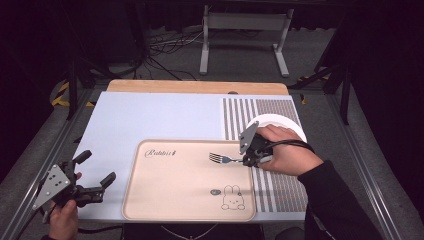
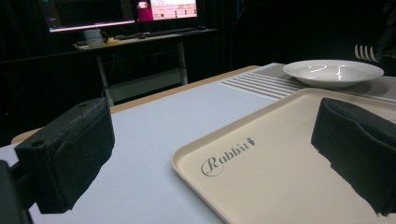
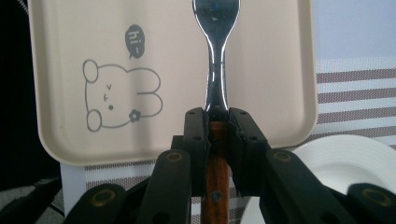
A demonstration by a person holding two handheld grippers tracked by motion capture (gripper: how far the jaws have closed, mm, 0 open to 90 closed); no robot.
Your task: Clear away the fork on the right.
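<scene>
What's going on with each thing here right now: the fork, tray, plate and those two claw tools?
Fork: clamped by its wooden handle, prongs out over the tray.
Tray: flat on the table, nothing resting on it.
Plate: empty, upright on the striped mat.
Right gripper: shut on the fork.
Left gripper: open, holding nothing.

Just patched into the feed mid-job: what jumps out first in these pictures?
The right gripper is shut on a fork by its wooden handle, tines held out over the beige rabbit tray at the table's near middle. Behind that hand a white plate sits on the striped placemat. The left gripper hangs open with nothing between its jaws, off the tray's left edge.
</scene>
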